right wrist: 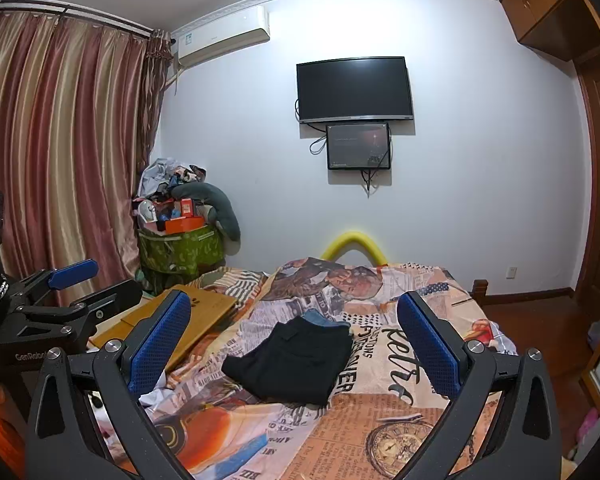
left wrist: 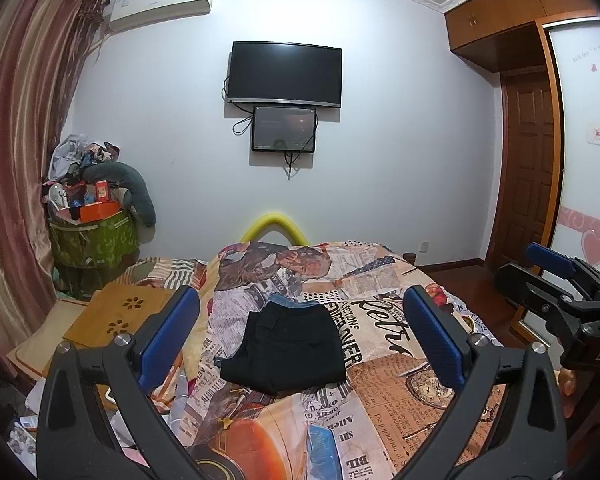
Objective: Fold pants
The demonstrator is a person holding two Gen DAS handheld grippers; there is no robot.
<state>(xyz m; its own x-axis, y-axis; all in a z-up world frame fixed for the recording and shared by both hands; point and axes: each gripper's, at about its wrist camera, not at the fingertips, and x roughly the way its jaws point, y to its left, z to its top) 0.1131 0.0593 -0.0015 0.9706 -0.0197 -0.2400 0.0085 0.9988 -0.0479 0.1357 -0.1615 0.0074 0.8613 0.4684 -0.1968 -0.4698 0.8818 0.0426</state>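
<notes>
Black pants (left wrist: 288, 346) lie folded into a compact rectangle on the newspaper-print bedspread (left wrist: 384, 376), with a strip of blue denim (left wrist: 290, 299) showing at their far edge. My left gripper (left wrist: 300, 334) hovers above and short of them, open, nothing between its blue pads. In the right wrist view the same pants (right wrist: 296, 354) rest mid-bed, and my right gripper (right wrist: 294, 338) is also open and empty, held back from them. Each gripper shows at the edge of the other's view: the right gripper (left wrist: 556, 280) on the right, the left gripper (right wrist: 78, 286) on the left.
A wooden lap tray (left wrist: 120, 316) sits on the bed's left side. A heaped green basket (right wrist: 180, 248) stands by the curtains. Two screens (left wrist: 286, 74) hang on the far wall, above a yellow foam bumper (left wrist: 274, 226) at the bed's foot. A wardrobe and door stand right.
</notes>
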